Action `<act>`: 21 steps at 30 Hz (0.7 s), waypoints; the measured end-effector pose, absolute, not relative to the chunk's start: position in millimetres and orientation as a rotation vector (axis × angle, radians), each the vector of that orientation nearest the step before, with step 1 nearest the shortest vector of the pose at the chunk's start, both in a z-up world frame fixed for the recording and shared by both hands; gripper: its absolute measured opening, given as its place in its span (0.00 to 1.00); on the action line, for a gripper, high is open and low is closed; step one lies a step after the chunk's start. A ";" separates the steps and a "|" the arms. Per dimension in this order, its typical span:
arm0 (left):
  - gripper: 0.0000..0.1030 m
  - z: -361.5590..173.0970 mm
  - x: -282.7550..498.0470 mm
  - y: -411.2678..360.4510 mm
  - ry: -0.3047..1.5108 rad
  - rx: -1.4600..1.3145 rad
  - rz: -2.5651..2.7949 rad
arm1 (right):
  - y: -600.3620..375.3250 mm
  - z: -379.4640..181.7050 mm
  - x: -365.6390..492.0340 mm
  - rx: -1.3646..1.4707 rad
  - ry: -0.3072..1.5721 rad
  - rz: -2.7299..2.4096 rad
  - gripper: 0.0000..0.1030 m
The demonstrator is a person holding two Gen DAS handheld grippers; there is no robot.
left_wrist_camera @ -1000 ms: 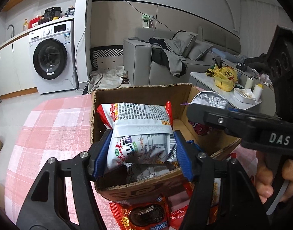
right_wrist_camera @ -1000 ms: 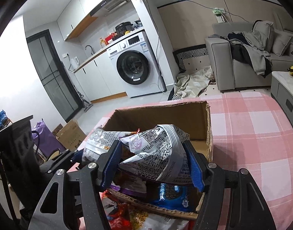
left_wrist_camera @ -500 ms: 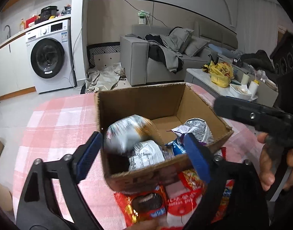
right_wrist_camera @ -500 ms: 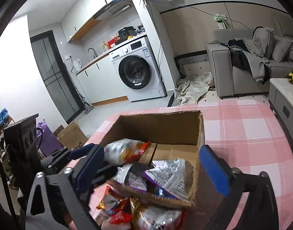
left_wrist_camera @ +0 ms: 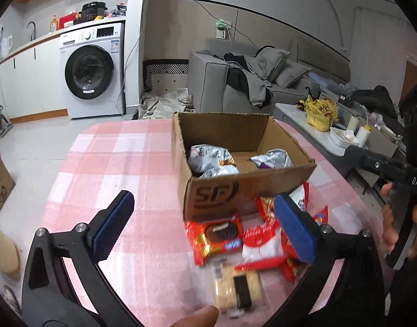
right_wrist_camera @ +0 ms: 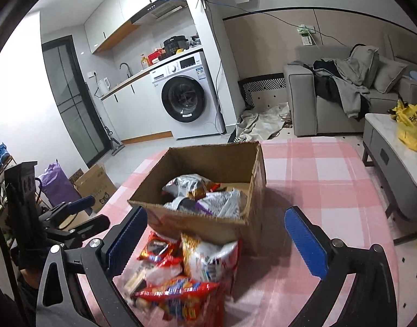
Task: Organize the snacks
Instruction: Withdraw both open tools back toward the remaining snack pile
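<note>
A brown cardboard box (left_wrist_camera: 276, 179) stands on the pink checked tablecloth and holds silver snack bags (left_wrist_camera: 208, 158). It also shows in the right wrist view (right_wrist_camera: 181, 220) with silver bags (right_wrist_camera: 222, 204) inside. A pile of red snack packets (left_wrist_camera: 219, 237) and a pale cracker pack (left_wrist_camera: 235, 286) lies in front of the box. My left gripper (left_wrist_camera: 205, 229) is open and empty above the pile. My right gripper (right_wrist_camera: 216, 242) is open and empty, over red packets (right_wrist_camera: 181, 291) in front of the box.
The pink checked table (left_wrist_camera: 121, 169) extends left of the box and to its right (right_wrist_camera: 331, 190). A washing machine (left_wrist_camera: 94, 73), a grey sofa (left_wrist_camera: 249, 87) and a low marble table (right_wrist_camera: 399, 141) stand behind. Cardboard boxes (right_wrist_camera: 94, 185) sit on the floor at left.
Both grippers opened, let go of their silver snack bags into the box, and pulled back toward me. The bags now lie inside the box.
</note>
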State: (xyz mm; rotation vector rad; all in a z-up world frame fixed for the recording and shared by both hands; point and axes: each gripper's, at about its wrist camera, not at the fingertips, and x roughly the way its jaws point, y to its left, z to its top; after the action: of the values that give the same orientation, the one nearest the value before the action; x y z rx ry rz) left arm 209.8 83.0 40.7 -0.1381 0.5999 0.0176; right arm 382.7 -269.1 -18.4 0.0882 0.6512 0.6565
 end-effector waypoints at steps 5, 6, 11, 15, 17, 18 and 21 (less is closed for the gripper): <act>0.99 40.3 176.0 81.8 0.595 -0.130 0.043 | -273.0 -26.8 355.9 0.057 0.668 0.666 1.00; 0.99 38.5 170.2 79.9 0.600 -0.131 0.037 | -273.1 -30.0 351.4 0.049 0.675 0.666 1.00; 0.99 24.6 165.1 67.0 0.641 -0.120 0.033 | -268.5 -51.3 337.1 0.021 0.714 0.670 1.00; 0.99 11.7 168.4 58.3 0.680 -0.106 0.026 | -266.8 -64.9 331.0 0.019 0.735 0.672 1.00; 0.99 7.6 166.4 55.9 0.686 -0.100 0.025 | -266.6 -68.7 330.9 0.024 0.748 0.678 1.00; 0.99 5.6 169.2 55.2 0.689 -0.101 0.022 | -266.0 -69.8 330.9 0.019 0.751 0.681 1.00; 0.99 -0.3 171.1 54.4 0.700 -0.097 0.022 | -264.3 -71.2 329.8 0.004 0.754 0.691 1.00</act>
State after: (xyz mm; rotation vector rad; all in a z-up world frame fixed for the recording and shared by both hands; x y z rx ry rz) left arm 171.1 54.4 -0.3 -0.0973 0.6999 0.0224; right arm 329.8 -264.3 -71.2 0.0044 0.7541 0.6910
